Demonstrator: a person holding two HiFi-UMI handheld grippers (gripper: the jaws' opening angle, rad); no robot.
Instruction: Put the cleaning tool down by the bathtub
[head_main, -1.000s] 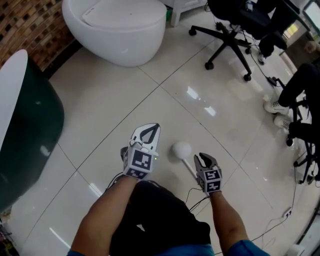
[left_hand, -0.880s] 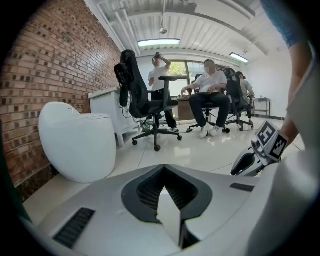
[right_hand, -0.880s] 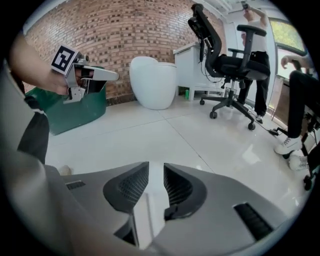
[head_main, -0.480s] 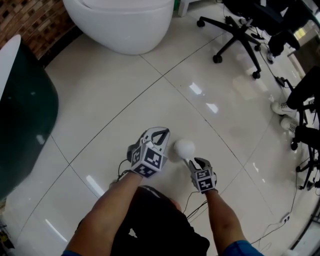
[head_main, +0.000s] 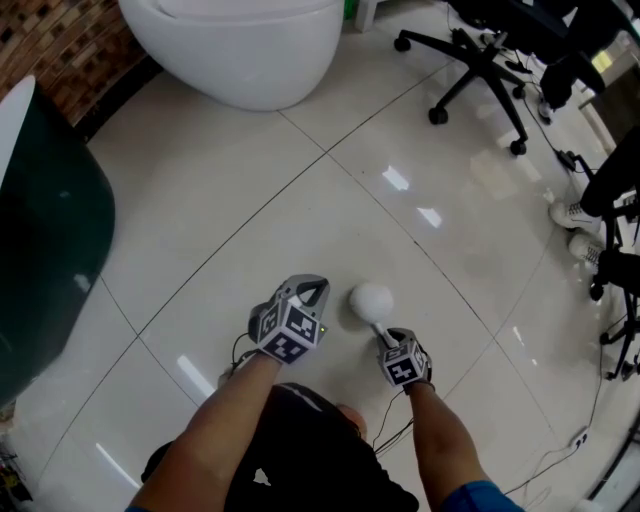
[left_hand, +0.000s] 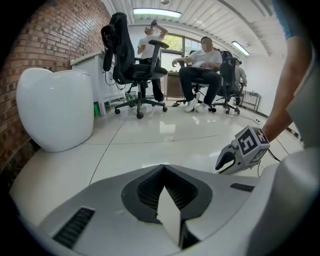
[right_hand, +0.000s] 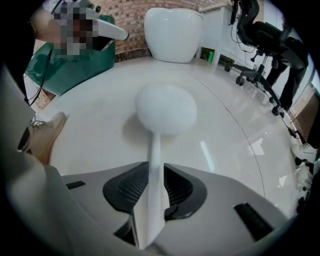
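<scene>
The cleaning tool is a white stick with a round white head (head_main: 372, 300). My right gripper (head_main: 393, 338) is shut on its handle, and the head points forward just above the tiled floor. In the right gripper view the handle (right_hand: 154, 165) runs between the pads and the ball (right_hand: 166, 110) sits just ahead. My left gripper (head_main: 310, 289) hangs beside it on the left, shut and holding nothing. The white oval bathtub (head_main: 240, 50) stands far ahead by the brick wall, also showing in the left gripper view (left_hand: 55, 110).
A dark green tub with a white rim (head_main: 45, 240) stands at the left. Black office chairs (head_main: 480, 55) and a pair of shoes (head_main: 575, 215) are at the right, with cables (head_main: 560, 445) on the floor. Seated people (left_hand: 200, 65) are in the background.
Both grippers have drawn a little closer together and nearer my body, the tool still in the right one. The left gripper has turned slightly.
</scene>
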